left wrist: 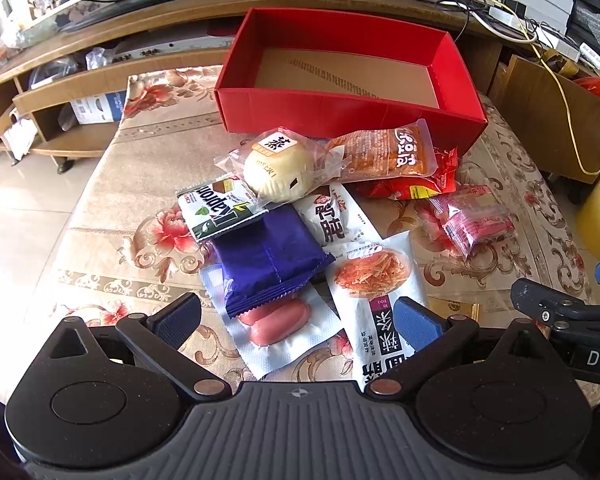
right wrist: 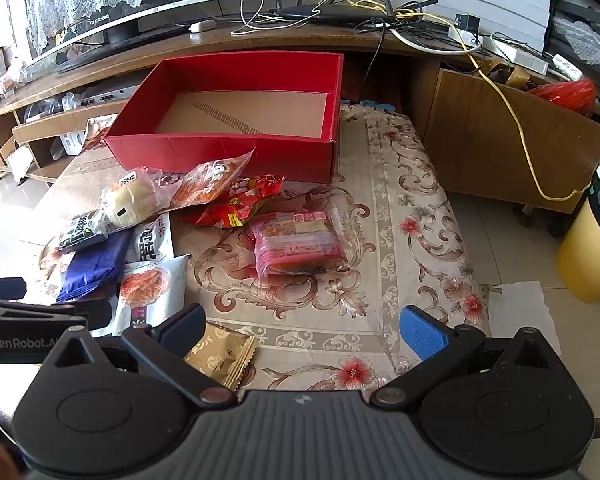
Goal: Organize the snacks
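Observation:
A red open box [left wrist: 340, 108] [right wrist: 220, 148] stands empty at the far side of the floral tablecloth. In front of it lies a pile of snack packs: a bun [left wrist: 278, 170] [right wrist: 130, 200], an orange pack [left wrist: 380, 154], a purple pack [left wrist: 266, 262] [right wrist: 94, 262], sausages [left wrist: 278, 322], a white noodle pack [left wrist: 374, 276] [right wrist: 150, 284], a pink pack [left wrist: 478, 224] [right wrist: 296, 240] and a gold pack [right wrist: 222, 354]. My left gripper [left wrist: 296, 322] is open above the sausages and the noodle pack. My right gripper [right wrist: 302, 330] is open above the cloth, near the gold pack.
A wooden TV stand [right wrist: 500, 128] with cables and a monitor runs behind the table. A yellow bin [right wrist: 592, 248] stands on the floor at the right. The table's edges drop to tiled floor [left wrist: 28, 208] at the left and right.

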Motion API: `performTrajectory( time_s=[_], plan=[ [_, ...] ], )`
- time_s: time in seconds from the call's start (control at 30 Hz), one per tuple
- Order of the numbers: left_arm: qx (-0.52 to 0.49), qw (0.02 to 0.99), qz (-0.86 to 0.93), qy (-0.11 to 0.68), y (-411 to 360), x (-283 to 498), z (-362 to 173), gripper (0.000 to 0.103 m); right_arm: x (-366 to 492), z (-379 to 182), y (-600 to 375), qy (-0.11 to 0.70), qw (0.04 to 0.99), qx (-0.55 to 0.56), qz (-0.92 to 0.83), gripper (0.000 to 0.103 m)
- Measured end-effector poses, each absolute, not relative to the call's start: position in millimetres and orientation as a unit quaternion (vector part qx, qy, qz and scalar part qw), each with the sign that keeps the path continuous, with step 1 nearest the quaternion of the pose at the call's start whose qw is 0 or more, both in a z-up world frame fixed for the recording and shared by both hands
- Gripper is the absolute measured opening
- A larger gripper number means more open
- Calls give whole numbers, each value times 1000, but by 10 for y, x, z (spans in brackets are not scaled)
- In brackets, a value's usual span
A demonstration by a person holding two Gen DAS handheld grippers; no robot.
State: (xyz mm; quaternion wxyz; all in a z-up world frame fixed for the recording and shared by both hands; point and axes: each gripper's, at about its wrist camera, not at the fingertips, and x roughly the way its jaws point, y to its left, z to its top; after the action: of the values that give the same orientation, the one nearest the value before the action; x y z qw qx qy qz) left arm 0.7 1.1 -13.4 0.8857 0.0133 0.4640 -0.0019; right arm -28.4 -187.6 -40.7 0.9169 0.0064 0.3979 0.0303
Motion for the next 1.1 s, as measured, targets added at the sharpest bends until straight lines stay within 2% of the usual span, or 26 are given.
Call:
performTrajectory(
  time_s=[1.1],
  plan=[
    [14,884,6,467,62,-7,-165,103,-229,-444,-1753,409,911,-6,44,101]
  ],
)
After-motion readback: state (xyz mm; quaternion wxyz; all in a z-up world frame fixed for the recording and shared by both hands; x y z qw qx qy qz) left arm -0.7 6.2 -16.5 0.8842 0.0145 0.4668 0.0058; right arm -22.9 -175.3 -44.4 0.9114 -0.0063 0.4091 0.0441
